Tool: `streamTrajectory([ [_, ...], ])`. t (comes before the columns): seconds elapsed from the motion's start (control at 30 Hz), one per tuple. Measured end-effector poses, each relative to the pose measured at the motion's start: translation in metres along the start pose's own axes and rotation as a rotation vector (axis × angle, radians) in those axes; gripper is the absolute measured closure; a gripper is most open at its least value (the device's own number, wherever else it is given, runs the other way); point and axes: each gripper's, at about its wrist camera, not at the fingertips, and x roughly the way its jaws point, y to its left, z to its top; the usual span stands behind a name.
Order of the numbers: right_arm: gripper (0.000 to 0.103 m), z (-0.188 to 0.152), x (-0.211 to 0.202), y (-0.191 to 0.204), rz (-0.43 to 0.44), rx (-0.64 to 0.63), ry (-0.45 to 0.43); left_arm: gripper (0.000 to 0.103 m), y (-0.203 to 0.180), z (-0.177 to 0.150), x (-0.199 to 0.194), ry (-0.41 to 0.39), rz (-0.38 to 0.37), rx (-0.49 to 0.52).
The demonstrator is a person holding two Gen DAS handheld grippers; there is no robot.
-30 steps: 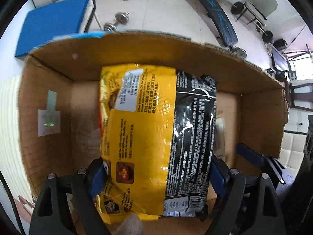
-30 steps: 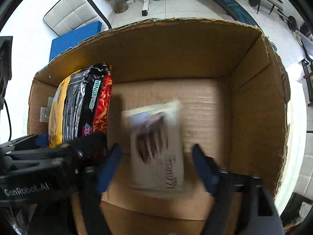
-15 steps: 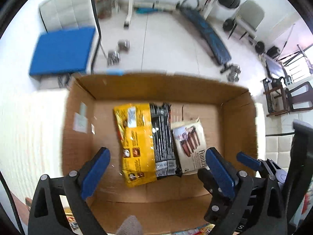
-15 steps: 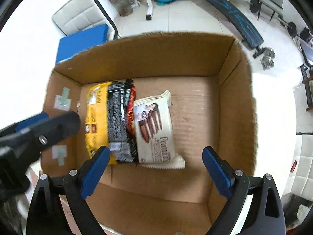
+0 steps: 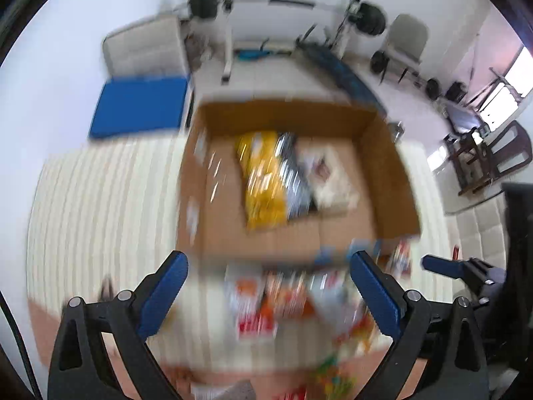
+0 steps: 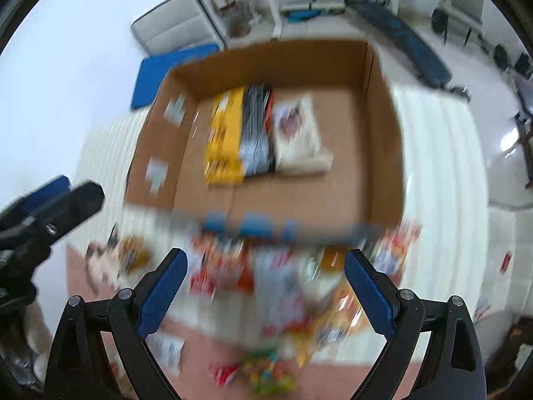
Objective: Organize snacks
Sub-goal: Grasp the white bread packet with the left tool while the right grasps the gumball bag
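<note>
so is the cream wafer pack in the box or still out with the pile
In. The cream pack lies flat on the cardboard box floor, beside the black packet.

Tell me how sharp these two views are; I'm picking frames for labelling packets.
Left wrist view: cardboard box and loose packets smeared by motion blur, gripper fingers crisp. Right wrist view: same blur, yellow packet text unreadable; fisheye bends both.

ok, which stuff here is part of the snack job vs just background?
Job: cardboard box; yellow packet, black packet and cream packet inside it; loose snack pile in front.
Background: blue mat, weight bench, grey chair.
</note>
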Motion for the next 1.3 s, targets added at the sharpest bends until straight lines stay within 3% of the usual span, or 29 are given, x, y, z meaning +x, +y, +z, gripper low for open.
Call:
streamTrajectory([
  [0.1,0.006,-0.047,0.015,-0.002,0.012,0.007,0.092,0.003,0.021,-0.059,0.015,0.109,0.023,-0.050],
  [0.27,0.006,-0.113,0.053,-0.010,-0.039,0.010,0.213,0.003,0.050,-0.158,0.057,0.309,0.086,-0.108],
  [0.47,0.006,-0.155,0.091,-0.020,-0.087,0.023,0.308,0.003,0.076,-0.234,0.092,0.427,0.134,-0.151],
  [0.63,0.006,-0.170,0.118,-0.020,-0.111,0.005,0.357,0.003,0.079,-0.256,0.117,0.486,0.130,-0.159],
  [0.97,0.008,-0.181,0.147,-0.012,-0.142,-0.042,0.400,0.003,0.068,-0.265,0.147,0.539,0.099,-0.131],
  [1.0,0.011,-0.182,0.149,-0.012,-0.143,-0.042,0.400,0.006,0.067,-0.268,0.149,0.537,0.094,-0.137],
  [1.13,0.018,-0.186,0.158,-0.015,-0.143,-0.025,0.412,0.031,0.071,-0.269,0.154,0.527,0.074,-0.171],
  [1.3,0.023,-0.194,0.159,-0.009,-0.164,-0.052,0.409,0.034,0.071,-0.264,0.149,0.524,0.066,-0.171],
])
